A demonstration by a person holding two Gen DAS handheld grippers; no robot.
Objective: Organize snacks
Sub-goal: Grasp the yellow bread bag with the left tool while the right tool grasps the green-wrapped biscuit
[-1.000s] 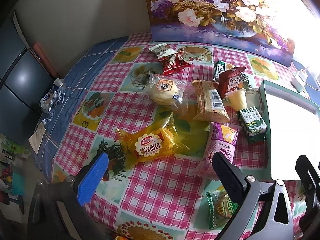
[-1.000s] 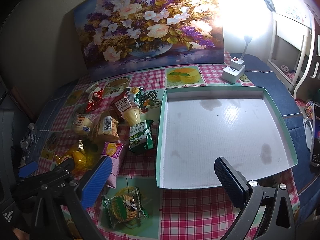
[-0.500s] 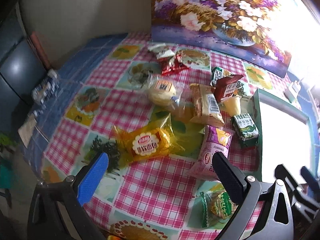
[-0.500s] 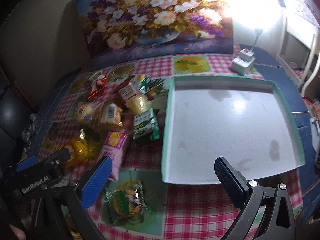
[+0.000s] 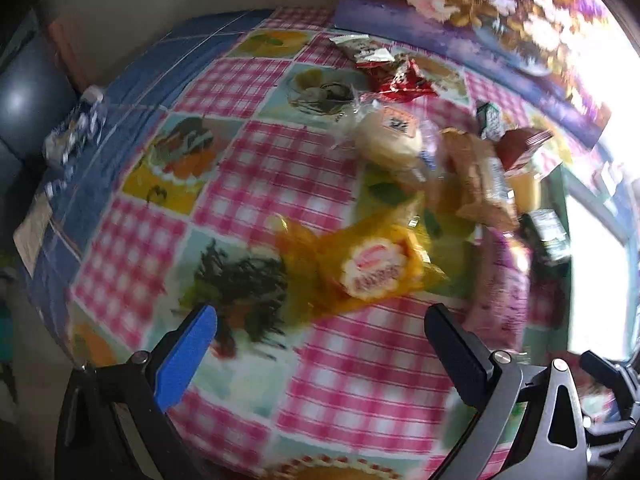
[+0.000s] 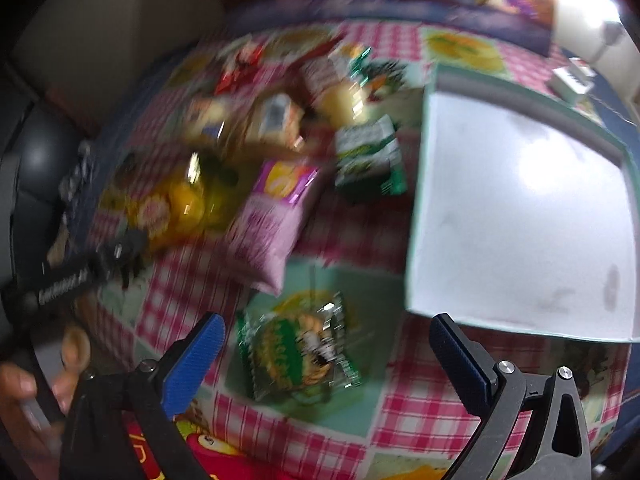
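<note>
Both hand-held grippers, left (image 5: pixel 320 344) and right (image 6: pixel 326 346), are held wide open and empty above the snacks, so the yellow bread bag (image 5: pixel 372 268) and green packet (image 6: pixel 296 350) can be picked up.

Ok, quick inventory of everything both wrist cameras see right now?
tray: one, teal-rimmed, white inside, nothing in it, right side
yellow bread pack: one, ahead of the left gripper
pink packet: one, table centre
green biscuit packet: one, beside the tray
green-wrapped snack: one, nearest the right gripper
red packet: one, far side
flower painting: one, against the wall
checked tablecloth: pink, covers the table
left hand-held gripper: open
right hand-held gripper: open
</note>
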